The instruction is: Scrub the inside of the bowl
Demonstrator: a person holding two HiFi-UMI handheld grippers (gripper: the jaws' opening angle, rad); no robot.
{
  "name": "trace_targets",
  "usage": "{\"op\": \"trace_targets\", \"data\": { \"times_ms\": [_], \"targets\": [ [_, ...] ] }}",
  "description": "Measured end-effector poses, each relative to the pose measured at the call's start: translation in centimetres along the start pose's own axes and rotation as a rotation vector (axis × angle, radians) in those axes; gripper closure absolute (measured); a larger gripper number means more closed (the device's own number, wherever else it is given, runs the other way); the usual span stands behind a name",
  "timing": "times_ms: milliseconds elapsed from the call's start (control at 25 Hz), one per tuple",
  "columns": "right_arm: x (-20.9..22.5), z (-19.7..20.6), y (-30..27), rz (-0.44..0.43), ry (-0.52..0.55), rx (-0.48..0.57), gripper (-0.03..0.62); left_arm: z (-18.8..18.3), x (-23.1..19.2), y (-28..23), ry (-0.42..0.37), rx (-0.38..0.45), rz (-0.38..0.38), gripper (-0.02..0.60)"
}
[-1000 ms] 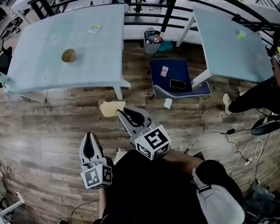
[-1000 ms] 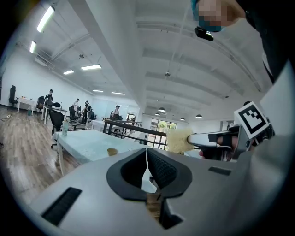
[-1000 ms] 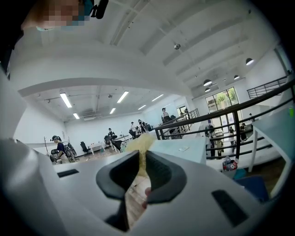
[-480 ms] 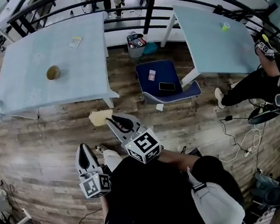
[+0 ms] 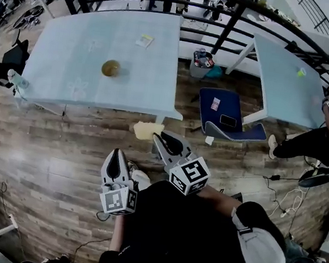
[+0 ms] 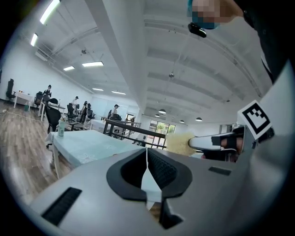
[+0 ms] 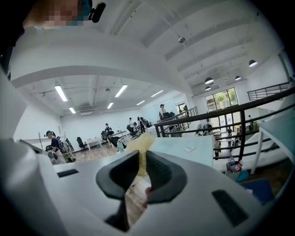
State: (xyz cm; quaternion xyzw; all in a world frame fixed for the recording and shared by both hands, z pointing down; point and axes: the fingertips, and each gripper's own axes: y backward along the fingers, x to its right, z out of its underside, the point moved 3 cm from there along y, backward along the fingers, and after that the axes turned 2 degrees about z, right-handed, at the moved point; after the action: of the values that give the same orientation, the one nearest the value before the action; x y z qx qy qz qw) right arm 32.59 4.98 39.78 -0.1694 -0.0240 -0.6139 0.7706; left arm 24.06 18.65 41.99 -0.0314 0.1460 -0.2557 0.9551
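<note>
Right gripper (image 7: 139,162) is clamped on a yellow sponge (image 7: 142,144) that pokes out past the tips. Left gripper (image 6: 146,156) is closed all the way with nothing in it. Both hang over the wood floor (image 5: 51,139), just short of the pale blue desk (image 5: 61,51). The bowl (image 5: 110,67) sits upright on that desk, well apart from both.

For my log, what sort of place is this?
Probably an open-plan office or workshop: long pale tables, people working in the background, and overhead strip lights.
</note>
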Motion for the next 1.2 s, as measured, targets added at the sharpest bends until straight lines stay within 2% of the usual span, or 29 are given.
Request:
{"op": "trace_targets", "data": {
  "times_ms": [200,360,720,920,1080,1200],
  "targets": [
    [-2.6,-0.9,-4.1,0.034,0.013,0.009,0.542,-2.2,-4.5,-2.3,-0.025,0.021,0.068,0.561],
    [-4.6,-1.3,-6.8,0.052,0.014,0.011,0.542,-3.6,-7.7,-3.0,-0.027,0.031,0.084,0.561],
    [-7.5,-1.0,-10.5,0.076,0.019,0.021,0.542,-4.1,-12.6,-3.1,-0.037,0.014,0.095,0.561],
    [-6.9,-0.7,-11.5,0.112,0.040,0.000,0.542,-3.0,-14.4,-3.8,0.014,-0.013,0.062,0.561],
    [-5.2,-0.5,-13.1,0.172,0.042,-0.023,0.541,-3.0,-15.4,-6.5,-0.010,-0.034,0.084,0.561],
    [-3.7,-0.5,-14.6,0.186,0.060,-0.040,0.540,-4.1,-15.1,-8.2,-0.016,-0.018,0.091,0.561]
  ]
}}
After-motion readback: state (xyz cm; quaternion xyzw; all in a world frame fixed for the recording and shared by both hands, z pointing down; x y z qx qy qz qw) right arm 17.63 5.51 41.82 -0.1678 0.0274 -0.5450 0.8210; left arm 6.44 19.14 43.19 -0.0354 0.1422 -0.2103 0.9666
